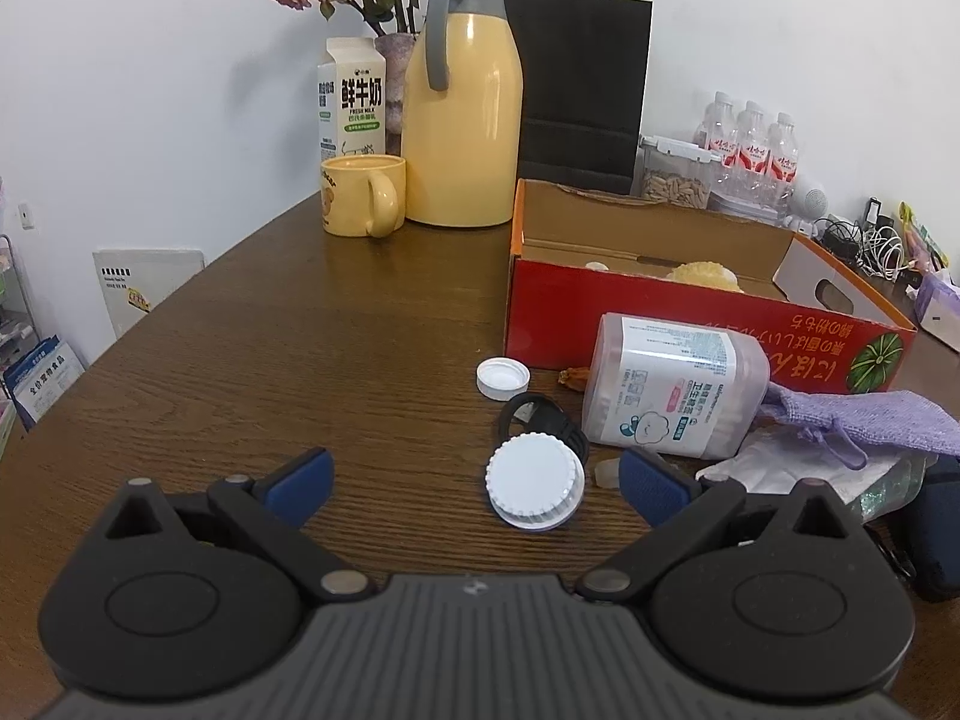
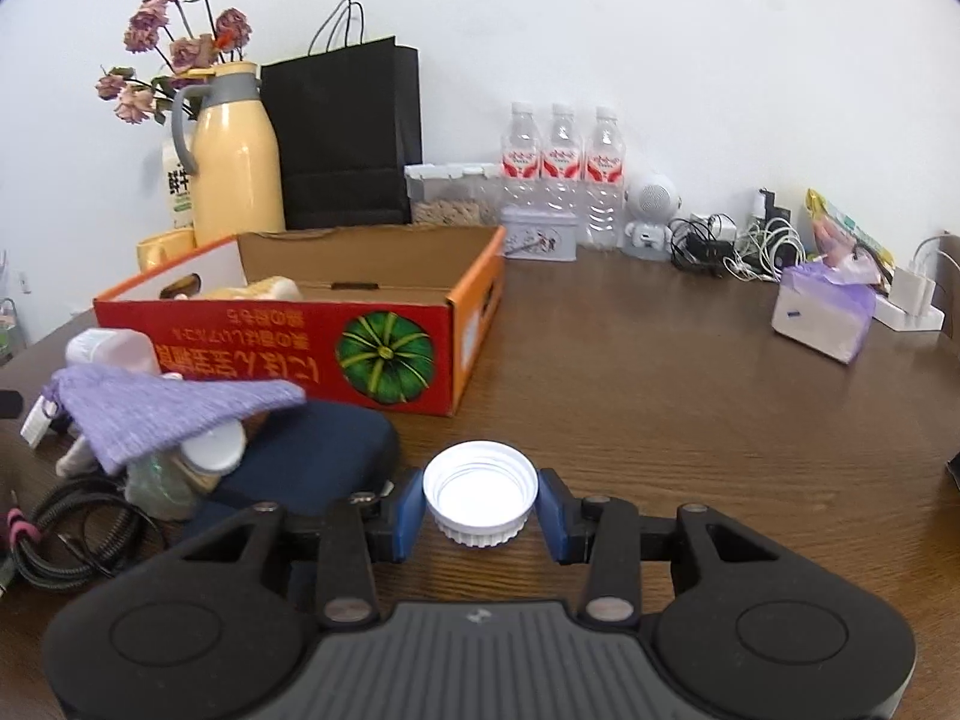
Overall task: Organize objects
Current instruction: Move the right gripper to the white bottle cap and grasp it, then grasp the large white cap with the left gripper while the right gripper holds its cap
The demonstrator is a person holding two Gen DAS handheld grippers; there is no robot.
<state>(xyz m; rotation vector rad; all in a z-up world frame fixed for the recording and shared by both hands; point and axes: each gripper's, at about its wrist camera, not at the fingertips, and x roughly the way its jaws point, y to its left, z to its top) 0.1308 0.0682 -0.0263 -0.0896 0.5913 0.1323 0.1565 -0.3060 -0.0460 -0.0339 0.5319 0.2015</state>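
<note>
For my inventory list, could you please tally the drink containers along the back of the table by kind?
Water bottles: 3
Yellow thermos jug: 1
Milk carton: 1
Yellow mug: 1
Total: 6

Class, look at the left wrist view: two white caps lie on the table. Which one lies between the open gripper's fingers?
The larger ridged white cap, near the right blue pad of the left gripper. The smaller white cap lies farther off, open side up, toward the red box.
</note>
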